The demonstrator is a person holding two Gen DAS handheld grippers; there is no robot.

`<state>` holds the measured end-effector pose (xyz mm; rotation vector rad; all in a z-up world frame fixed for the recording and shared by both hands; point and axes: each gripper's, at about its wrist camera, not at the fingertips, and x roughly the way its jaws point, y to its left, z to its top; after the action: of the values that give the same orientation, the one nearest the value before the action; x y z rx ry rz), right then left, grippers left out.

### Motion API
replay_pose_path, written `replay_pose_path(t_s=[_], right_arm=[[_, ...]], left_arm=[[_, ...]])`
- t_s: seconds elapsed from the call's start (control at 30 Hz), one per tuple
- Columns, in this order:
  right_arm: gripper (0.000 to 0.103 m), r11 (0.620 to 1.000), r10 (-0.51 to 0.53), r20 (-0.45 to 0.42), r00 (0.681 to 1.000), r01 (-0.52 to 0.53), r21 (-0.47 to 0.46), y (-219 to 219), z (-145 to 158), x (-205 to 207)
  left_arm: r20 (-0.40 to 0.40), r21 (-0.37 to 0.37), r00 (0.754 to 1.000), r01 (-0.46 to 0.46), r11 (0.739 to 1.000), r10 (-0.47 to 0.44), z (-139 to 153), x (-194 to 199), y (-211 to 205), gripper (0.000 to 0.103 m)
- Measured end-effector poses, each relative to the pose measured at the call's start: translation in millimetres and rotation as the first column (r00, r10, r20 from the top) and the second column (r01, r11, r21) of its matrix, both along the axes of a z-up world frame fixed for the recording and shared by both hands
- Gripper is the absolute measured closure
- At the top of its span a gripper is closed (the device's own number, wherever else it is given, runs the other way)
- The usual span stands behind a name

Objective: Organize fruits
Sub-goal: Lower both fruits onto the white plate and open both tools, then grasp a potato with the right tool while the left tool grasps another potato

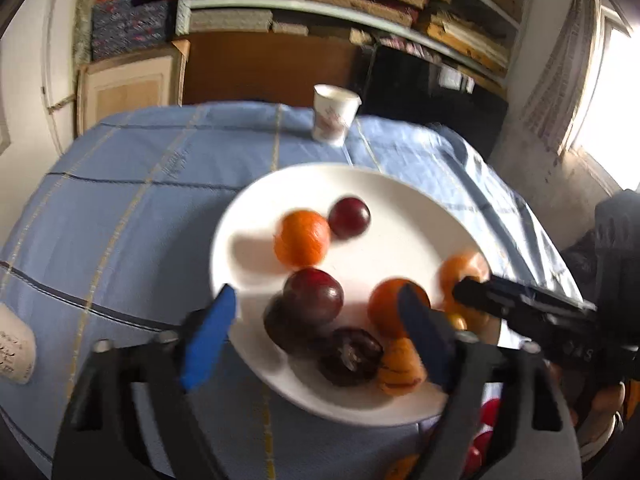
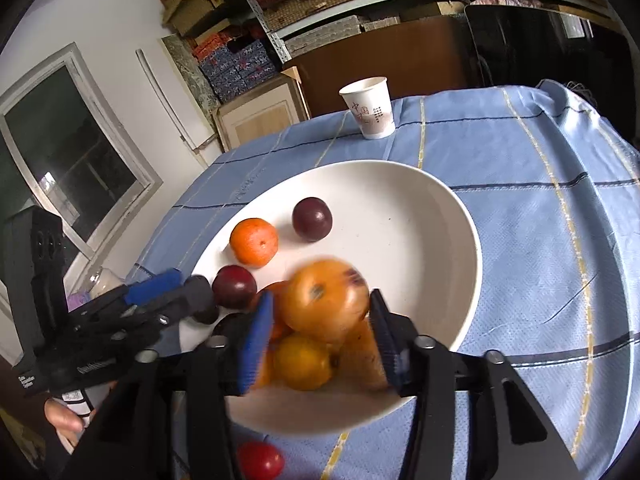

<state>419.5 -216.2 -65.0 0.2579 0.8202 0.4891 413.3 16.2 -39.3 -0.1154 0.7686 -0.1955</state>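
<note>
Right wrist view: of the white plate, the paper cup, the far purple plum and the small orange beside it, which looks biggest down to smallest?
1. White plate, by far the largest.
2. Paper cup, though it stands farther from the camera, so this is unsure.
3. Small orange and far purple plum look about alike; I would not rank them.
</note>
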Motion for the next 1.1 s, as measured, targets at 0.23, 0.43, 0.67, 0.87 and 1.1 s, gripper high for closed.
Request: replay_pose_path(t_s=[0.23, 0.43, 0.67, 0.87, 1.1], right_arm=[[0.039, 1.0, 0.025, 0.088, 0.996, -0.026, 0.017, -12.1, 23.6, -45.6], [0.039, 0.993, 0.108, 0.157, 0.982, -0.098, -0.067, -8.8, 25.3, -100.1], [0.034, 0.94, 0.33, 0.16, 0.93, -0.308, -0.15, 1.3, 21.7, -162.3], [0.034, 0.875, 0.459, 0.146, 0.876, -0.417, -0.245, 3.7, 16.1, -208.9], [0.034, 0.865, 0.466, 0.107, 0.878, -0.426, -0.266, 1.8, 8.1, -218.1]], left_arm=[[0.029, 0.001, 0.999, -0.016, 1.0, 0.016, 6.7, -41.4, 10.0, 0.005], [0.026, 0.038, 0.999, -0.029, 0.999, 0.028, 1.7, -77.8, 12.1, 0.005], [0.068, 0.078, 0.998, -0.014, 0.997, 0.009, 6.8, -121.9, 10.9, 0.005], [0.111, 0.131, 0.994, -0.025, 0.991, 0.01, 9.5, -142.9, 5.2, 0.005], [0.097, 0.137, 0.995, -0.044, 0.99, 0.031, 7.9, -141.9, 7.9, 0.005]])
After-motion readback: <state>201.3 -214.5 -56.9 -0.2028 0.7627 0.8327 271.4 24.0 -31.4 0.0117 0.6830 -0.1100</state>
